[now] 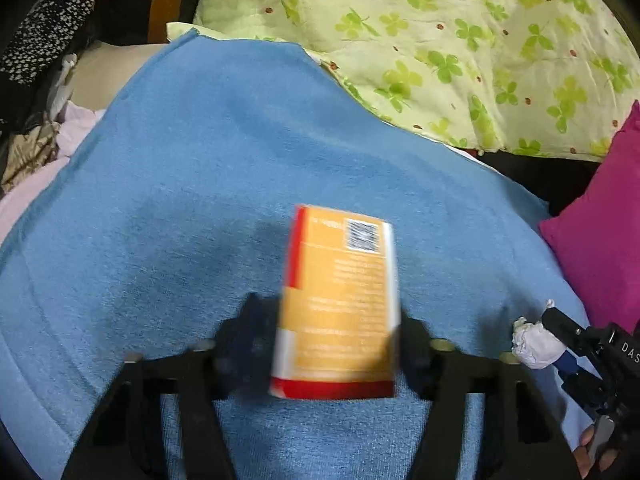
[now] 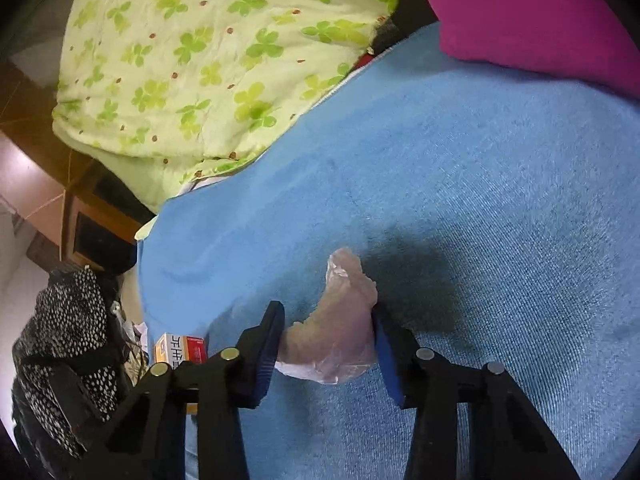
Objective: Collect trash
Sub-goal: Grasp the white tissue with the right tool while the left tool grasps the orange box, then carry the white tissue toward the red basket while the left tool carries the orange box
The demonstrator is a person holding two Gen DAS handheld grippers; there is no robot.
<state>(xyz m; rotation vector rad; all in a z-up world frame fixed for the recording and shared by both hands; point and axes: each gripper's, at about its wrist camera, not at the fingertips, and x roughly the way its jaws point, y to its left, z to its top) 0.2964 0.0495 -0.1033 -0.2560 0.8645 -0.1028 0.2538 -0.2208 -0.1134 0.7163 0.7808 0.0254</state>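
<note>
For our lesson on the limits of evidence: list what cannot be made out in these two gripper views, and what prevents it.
- Orange box, left wrist view: print motion-blurred, unreadable.
- Same box, right wrist view: mostly hidden behind the right gripper.
- Crumpled plastic wrap: any contents indistinct.
- Right gripper, left wrist view: cut off by the frame edge.
- Any trash bin: outside both views.

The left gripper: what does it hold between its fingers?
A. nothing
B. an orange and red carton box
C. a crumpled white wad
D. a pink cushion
B: in the left wrist view the left gripper is closed on the orange and red carton box above the blue towel.
</note>
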